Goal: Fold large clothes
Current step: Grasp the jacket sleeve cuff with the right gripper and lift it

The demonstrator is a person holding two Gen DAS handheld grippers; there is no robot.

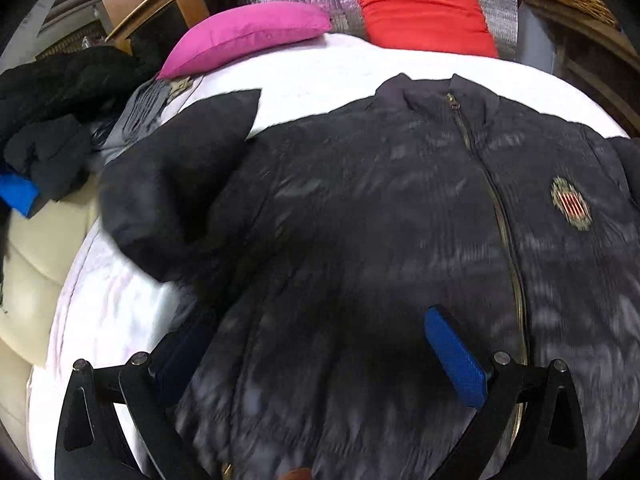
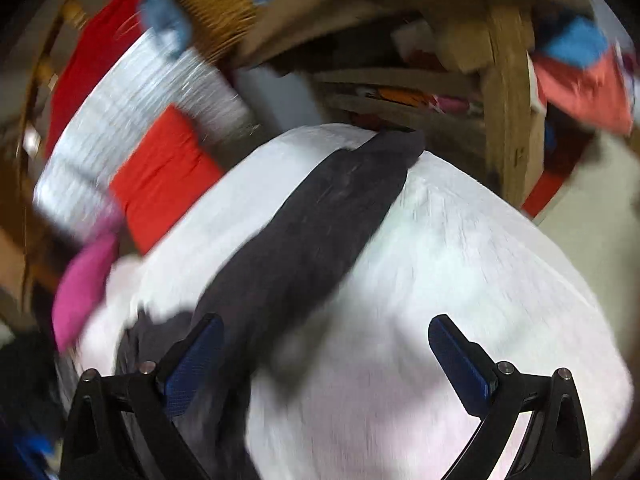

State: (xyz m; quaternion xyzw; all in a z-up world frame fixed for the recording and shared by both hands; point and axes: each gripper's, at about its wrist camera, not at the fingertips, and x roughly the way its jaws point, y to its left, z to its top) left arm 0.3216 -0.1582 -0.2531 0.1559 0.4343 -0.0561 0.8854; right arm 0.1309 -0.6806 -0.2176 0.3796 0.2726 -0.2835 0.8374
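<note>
On white bedding (image 1: 344, 68), dark jacket (image 1: 360, 208) spread flat, pink pillow (image 1: 244, 36), red cushion (image 1: 424, 12) (foil-backed); both claws apart.

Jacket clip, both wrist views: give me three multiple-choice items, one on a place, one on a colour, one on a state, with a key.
1. Where does the dark jacket lie?
A. On the white bed cover
B. In the wicker basket
C. On a chair

2. What colours are the two cushions at the head of the bed?
A. Green and yellow
B. Pink and red
C. Both white

3. How is the jacket's front zipper?
A. Open to the hem
B. Closed up to the collar
C. Missing

Key: 1 A, the jacket is spread front up on the white cover. 2 B, a pink cushion lies beside a red cushion. 3 B, the zipper line runs unbroken to the collar; both fronts meet.
</note>
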